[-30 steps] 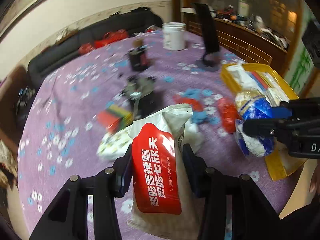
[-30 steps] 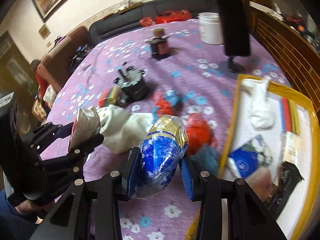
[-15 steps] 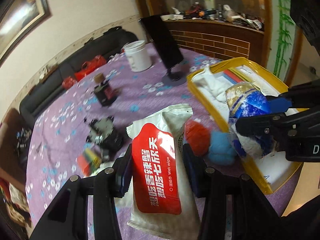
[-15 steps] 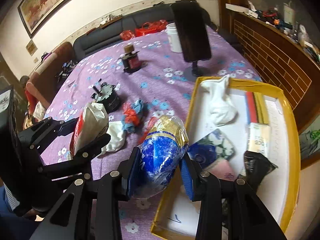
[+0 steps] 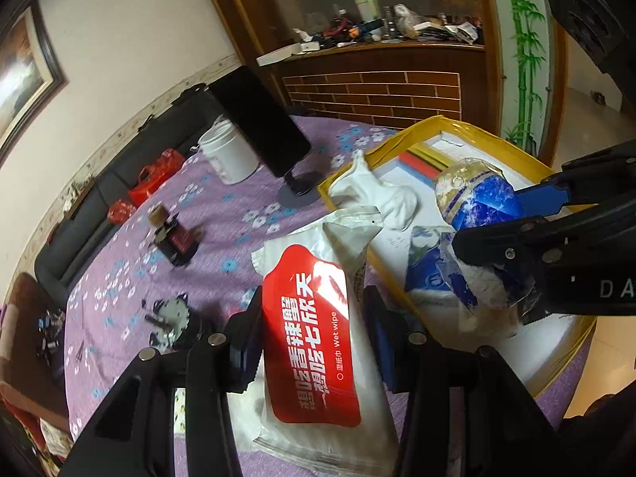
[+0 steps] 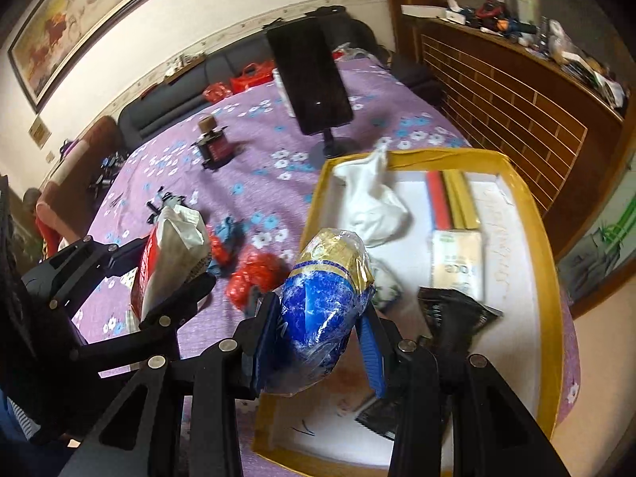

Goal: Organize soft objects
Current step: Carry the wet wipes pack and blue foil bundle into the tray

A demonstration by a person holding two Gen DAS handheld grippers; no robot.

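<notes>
My left gripper (image 5: 312, 324) is shut on a white and red wet-wipe pack (image 5: 314, 338), held above the purple table beside the yellow tray (image 5: 469, 125). It also shows in the right wrist view (image 6: 167, 258). My right gripper (image 6: 318, 330) is shut on a blue and gold plastic-wrapped pack (image 6: 326, 306), held over the near left part of the tray (image 6: 552, 278). This pack shows in the left wrist view (image 5: 477, 206). A white cloth (image 6: 369, 202), a paper packet (image 6: 457, 262) and a black pouch (image 6: 453, 318) lie in the tray.
Red (image 6: 254, 274) and blue (image 6: 228, 234) soft items lie on the purple tablecloth (image 6: 254, 183) left of the tray. A black phone on a stand (image 6: 310, 79), a white tub (image 5: 228, 155), a small dark bottle (image 6: 212, 143) and a black gadget (image 5: 171, 318) stand farther back.
Both grippers have moved right with their packs. The blue pack now hangs over the tray and the wet-wipe pack has come up to the tray's left edge.
</notes>
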